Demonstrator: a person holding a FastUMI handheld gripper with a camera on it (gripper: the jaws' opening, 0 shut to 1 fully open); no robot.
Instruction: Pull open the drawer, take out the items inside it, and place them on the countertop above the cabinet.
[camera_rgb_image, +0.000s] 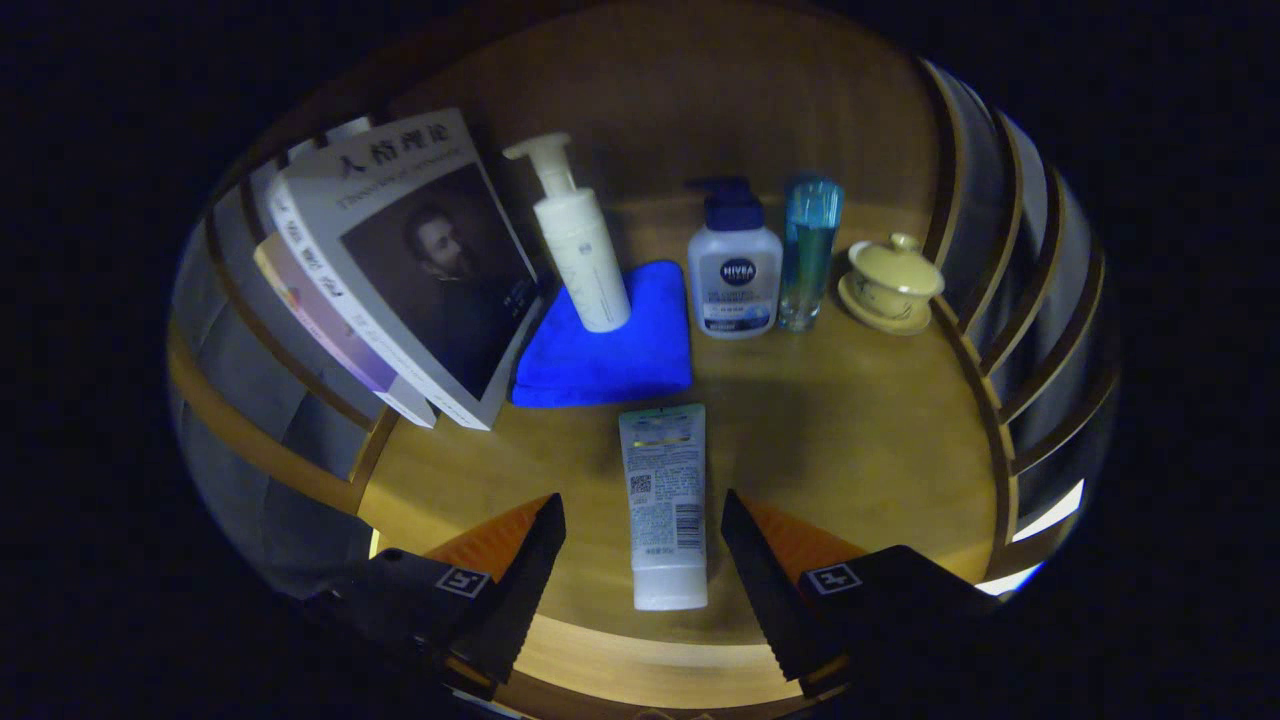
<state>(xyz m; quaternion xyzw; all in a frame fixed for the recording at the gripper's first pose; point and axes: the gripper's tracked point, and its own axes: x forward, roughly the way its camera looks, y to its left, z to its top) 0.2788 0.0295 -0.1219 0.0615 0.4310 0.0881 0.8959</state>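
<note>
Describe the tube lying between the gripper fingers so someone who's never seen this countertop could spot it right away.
On the wooden countertop, find the blue cloth with a white pump bottle standing on it. Just in front of the cloth lies the white tube, flat, between the open gripper fingers, untouched. Unlike the upright bottles behind, it lies down, printed back facing up.

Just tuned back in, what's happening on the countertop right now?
The gripper hovers with its fingers open on either side of a white tube lying flat on the wooden countertop, not pressing it. Beyond it stand a pump bottle on a blue cloth, two more bottles, a lidded cup and leaning books.
</note>
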